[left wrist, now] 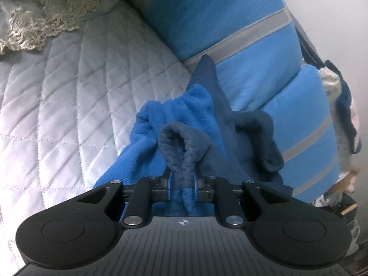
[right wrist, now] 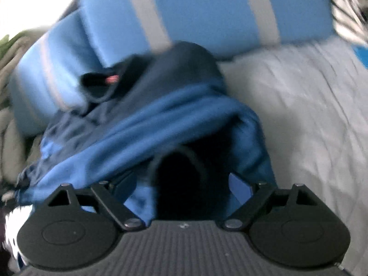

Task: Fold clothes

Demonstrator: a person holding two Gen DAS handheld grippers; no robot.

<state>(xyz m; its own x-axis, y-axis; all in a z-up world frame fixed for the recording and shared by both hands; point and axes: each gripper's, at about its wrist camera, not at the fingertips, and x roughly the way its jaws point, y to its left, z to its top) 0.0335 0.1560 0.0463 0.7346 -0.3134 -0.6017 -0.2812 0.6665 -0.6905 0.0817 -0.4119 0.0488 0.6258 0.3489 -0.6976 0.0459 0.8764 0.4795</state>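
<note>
On the quilt (left wrist: pixel 69 105), one fleece garment (left wrist: pixel 184 119) (two blues)

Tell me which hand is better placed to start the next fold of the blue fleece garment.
Probably the left. The left gripper is shut on a bunched fold of the blue fleece garment. The right gripper stands open around the fabric, its view blurred, with no grip yet.
</note>
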